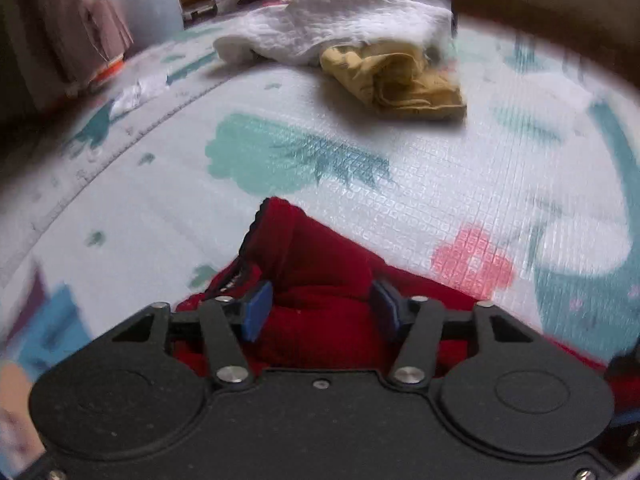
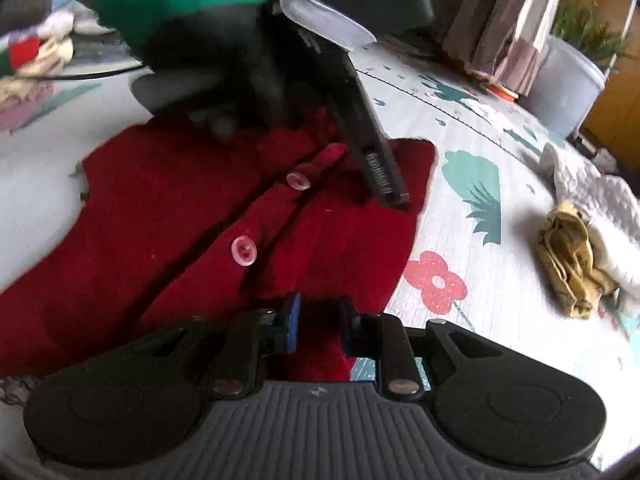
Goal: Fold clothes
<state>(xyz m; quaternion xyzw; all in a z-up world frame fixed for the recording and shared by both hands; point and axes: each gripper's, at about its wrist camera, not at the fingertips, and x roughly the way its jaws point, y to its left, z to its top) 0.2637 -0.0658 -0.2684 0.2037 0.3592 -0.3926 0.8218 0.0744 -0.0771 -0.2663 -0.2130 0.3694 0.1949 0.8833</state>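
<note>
A red buttoned garment (image 2: 168, 200) lies spread on the patterned mat (image 2: 460, 216), with two pink buttons showing. My right gripper (image 2: 318, 322) sits at its near edge with the jaws a little apart around a fold of red cloth. My left gripper (image 1: 320, 306) has a bunched fold of the same red garment (image 1: 320, 264) between its blue pads (image 1: 256, 308), jaws apart. In the right wrist view the left gripper (image 2: 394, 196) reaches down onto the garment's far corner, held by a gloved hand (image 2: 224, 60).
A crumpled white cloth (image 1: 340, 20) and a yellow cloth (image 1: 400, 80) lie on the mat (image 1: 460, 184) at the far side, also seen at right in the right wrist view (image 2: 568, 256). A white bucket (image 2: 564, 80) and a curtain (image 1: 68, 28) stand beyond the mat. More clothes (image 2: 36, 52) lie far left.
</note>
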